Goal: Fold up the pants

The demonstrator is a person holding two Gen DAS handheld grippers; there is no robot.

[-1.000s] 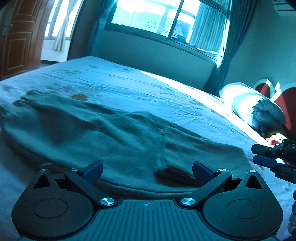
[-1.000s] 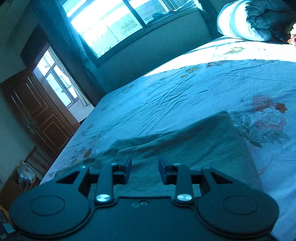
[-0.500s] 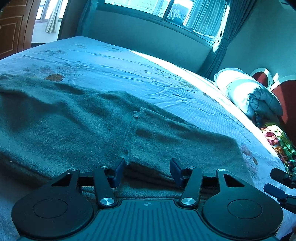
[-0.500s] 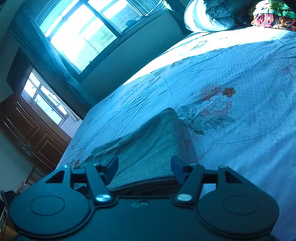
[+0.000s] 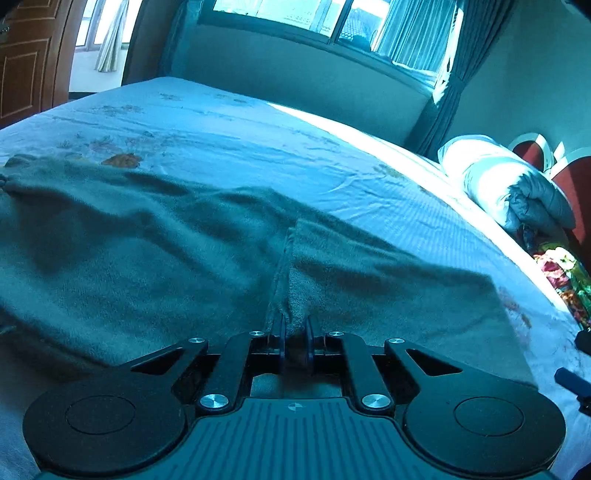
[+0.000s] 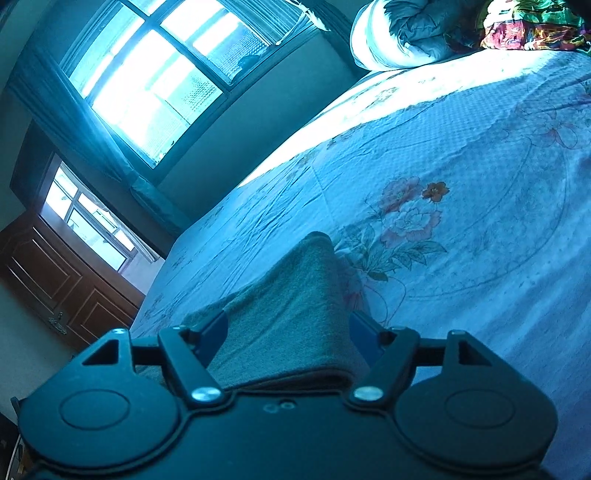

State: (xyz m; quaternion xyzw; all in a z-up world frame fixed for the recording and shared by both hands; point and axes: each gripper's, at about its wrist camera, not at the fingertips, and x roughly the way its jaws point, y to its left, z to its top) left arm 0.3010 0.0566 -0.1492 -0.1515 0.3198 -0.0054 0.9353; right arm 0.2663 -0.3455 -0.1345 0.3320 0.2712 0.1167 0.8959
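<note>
Grey-green fleece pants (image 5: 155,254) lie flat across the bed, their end on the right folded over into a second layer. My left gripper (image 5: 294,341) is shut on the near edge of that folded layer, the cloth bunched between its blue pads. In the right wrist view the pants' folded end (image 6: 291,317) lies between the fingers of my right gripper (image 6: 288,328). Its jaws are opening wide and the pads stand clear of the cloth. The right gripper's blue fingertip (image 5: 570,380) shows at the left wrist view's right edge.
A floral bedsheet (image 6: 461,192) covers the bed. A rolled quilt and pillow (image 5: 506,184) and a bright patterned cloth (image 5: 565,269) lie at the head end. A window with curtains (image 5: 332,22) is behind, and a wooden door (image 6: 55,280) stands at the far left.
My left gripper went from wide open to shut on the pants' folded edge and drew closer to it. The right gripper's jaws spread wider and rolled, moving to the pants' end.
</note>
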